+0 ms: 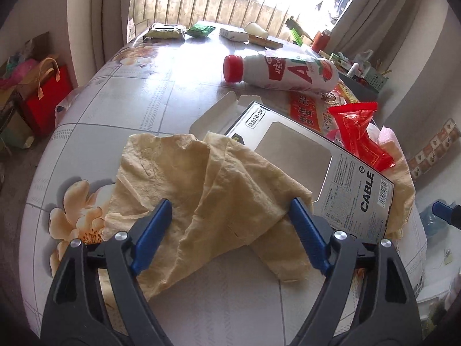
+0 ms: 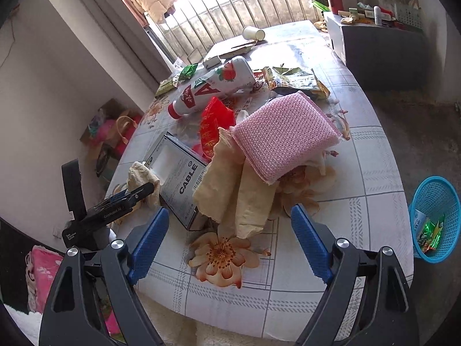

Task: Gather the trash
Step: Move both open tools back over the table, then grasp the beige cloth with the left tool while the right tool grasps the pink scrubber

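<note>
Left wrist view: the left gripper [image 1: 227, 216] has its fingers spread wide astride the crumpled beige paper towel [image 1: 201, 190] lying on the table [image 1: 121, 95], apparently touching nothing; the right gripper [image 2: 230, 219] stands apart too, farther from it.

Crumpled yellowish tissue [image 1: 201, 190], probably flattened

1. From my right claw's view, the cable box [image 2: 179, 179] lies flat on the table [image 2: 360, 173].
2. A crumpled cloth [image 2: 230, 184] lies just right of the box, touching it.
3. A folded towel [image 2: 283, 135] rests on that cloth, right of the box.
4. A bottle [image 2: 213, 88] lies on its side behind the box.
5. A wrapper [image 2: 214, 124] sits between bottle and box.
6. A basket [image 2: 436, 219] stands on the floor, well right of the box.
</note>
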`<state>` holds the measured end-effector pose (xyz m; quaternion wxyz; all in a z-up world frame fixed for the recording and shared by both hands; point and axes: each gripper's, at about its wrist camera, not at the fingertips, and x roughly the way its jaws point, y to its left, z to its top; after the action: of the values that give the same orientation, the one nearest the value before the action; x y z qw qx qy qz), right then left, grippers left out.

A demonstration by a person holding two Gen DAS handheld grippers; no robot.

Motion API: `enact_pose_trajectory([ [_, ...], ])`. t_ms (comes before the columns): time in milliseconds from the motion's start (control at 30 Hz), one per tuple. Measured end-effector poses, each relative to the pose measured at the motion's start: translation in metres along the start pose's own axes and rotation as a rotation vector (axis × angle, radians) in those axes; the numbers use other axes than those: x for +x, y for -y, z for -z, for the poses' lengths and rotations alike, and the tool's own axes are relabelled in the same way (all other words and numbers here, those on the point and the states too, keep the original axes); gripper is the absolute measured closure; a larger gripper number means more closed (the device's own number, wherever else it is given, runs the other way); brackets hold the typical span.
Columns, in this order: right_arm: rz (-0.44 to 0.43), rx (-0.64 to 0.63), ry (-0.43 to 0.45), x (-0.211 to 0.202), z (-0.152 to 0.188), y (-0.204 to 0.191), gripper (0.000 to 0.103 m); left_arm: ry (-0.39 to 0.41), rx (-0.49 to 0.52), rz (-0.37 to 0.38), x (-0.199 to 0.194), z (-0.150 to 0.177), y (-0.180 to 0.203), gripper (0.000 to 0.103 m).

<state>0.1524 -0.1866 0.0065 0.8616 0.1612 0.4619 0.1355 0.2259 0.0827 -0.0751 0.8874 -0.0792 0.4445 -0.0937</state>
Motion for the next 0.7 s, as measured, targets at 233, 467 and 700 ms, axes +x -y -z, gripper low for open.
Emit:
enact_pose_trajectory([
  [233, 0.009, 0.026, 0.004, -0.001, 0.002, 0.005, 0.019, 0.014, 0.086, -0.076, -0.006, 0.006, 0.001, 0.051],
  [467, 0.08, -0.039, 0.041, 0.0, -0.013, 0.004, 0.019, 0.025, 0.033, -0.073, -0.011, 0.005, -0.016, 0.075],
  [700, -0.017, 0.165, 0.033, 0.017, -0.048, 0.038, 0.019, 0.037, -0.012, -0.046, -0.013, 0.006, -0.025, 0.083],
])
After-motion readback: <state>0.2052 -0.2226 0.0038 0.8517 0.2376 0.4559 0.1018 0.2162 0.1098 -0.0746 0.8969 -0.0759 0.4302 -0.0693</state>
